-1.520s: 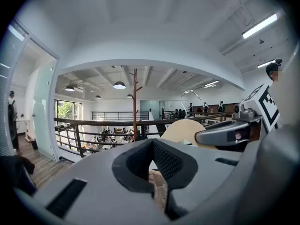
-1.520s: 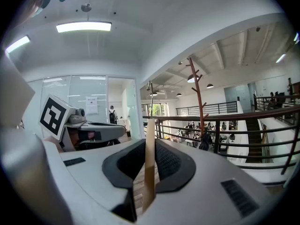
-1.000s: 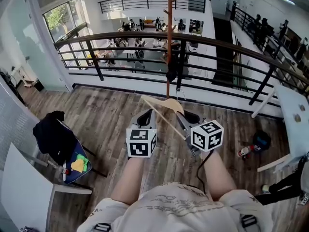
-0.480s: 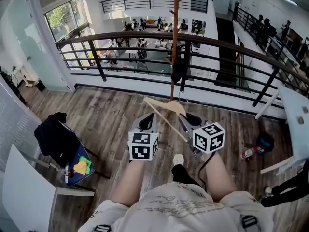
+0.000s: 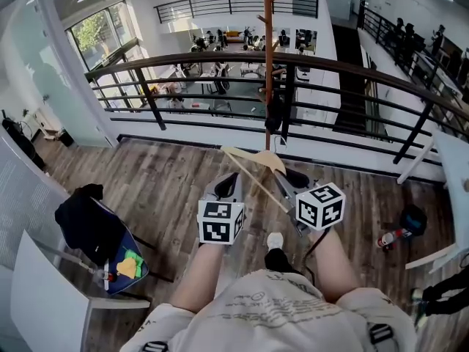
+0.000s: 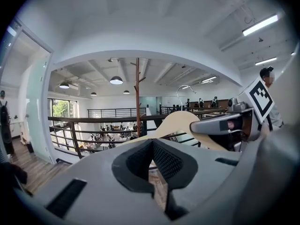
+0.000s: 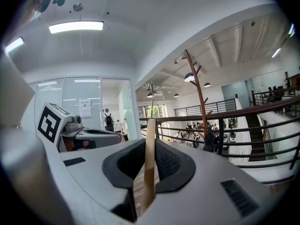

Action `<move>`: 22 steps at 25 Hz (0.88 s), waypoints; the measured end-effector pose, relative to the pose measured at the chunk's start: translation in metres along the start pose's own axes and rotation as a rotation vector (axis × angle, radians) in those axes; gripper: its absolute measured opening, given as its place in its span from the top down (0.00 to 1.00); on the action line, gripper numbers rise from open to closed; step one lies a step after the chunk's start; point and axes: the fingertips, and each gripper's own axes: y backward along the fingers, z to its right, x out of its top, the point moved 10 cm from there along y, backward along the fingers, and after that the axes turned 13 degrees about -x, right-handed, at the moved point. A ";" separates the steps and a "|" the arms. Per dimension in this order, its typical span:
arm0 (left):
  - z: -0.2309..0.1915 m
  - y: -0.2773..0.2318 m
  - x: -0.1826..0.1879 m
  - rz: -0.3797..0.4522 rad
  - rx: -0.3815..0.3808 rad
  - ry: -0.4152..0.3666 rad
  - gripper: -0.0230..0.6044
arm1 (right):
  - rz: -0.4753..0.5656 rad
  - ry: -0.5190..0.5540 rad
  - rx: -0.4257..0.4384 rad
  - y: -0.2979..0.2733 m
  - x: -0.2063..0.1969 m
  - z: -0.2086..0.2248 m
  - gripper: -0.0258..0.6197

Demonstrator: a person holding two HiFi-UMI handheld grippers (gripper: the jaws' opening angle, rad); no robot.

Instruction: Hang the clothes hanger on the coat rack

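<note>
Nearing rack [image 5: 267, 64] at 12 o'clock, with hanger [image 5: 253, 163] clamped in right hand-held gripper [image 7: 150, 153]; left hand-held gripper [image 6: 152, 156] narrowly agape, empty.

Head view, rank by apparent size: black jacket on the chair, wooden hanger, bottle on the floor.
1. black jacket, biggest patch.
2. wooden hanger, about as long but thin; it's nearer the camera, so true size unsure.
3. bottle, clearly smallest.
</note>
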 end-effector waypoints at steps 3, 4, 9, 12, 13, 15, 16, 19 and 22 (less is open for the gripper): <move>-0.014 -0.023 0.006 0.007 0.006 -0.007 0.96 | 0.009 0.004 0.009 -0.025 0.006 0.016 0.88; -0.020 -0.031 0.007 0.010 0.010 -0.007 0.96 | 0.009 0.006 0.012 -0.033 0.008 0.021 0.88; -0.047 -0.068 0.012 0.014 0.021 0.000 0.96 | 0.011 0.020 0.024 -0.074 0.018 0.045 0.88; -0.063 -0.093 0.019 0.012 0.016 0.000 0.96 | 0.009 0.026 0.028 -0.098 0.026 0.061 0.88; -0.067 -0.102 0.022 0.010 0.012 0.000 0.96 | 0.007 0.025 0.027 -0.106 0.029 0.067 0.88; -0.076 -0.119 0.030 0.006 0.006 -0.001 0.96 | 0.003 0.025 0.026 -0.120 0.036 0.079 0.88; -0.080 -0.128 0.034 0.004 0.004 -0.002 0.96 | 0.002 0.025 0.027 -0.127 0.040 0.085 0.88; -0.091 -0.154 0.041 -0.007 -0.002 0.003 0.96 | -0.004 0.020 0.028 -0.147 0.047 0.105 0.88; -0.101 -0.177 0.048 -0.012 -0.002 0.008 0.96 | -0.011 0.015 0.032 -0.167 0.053 0.123 0.88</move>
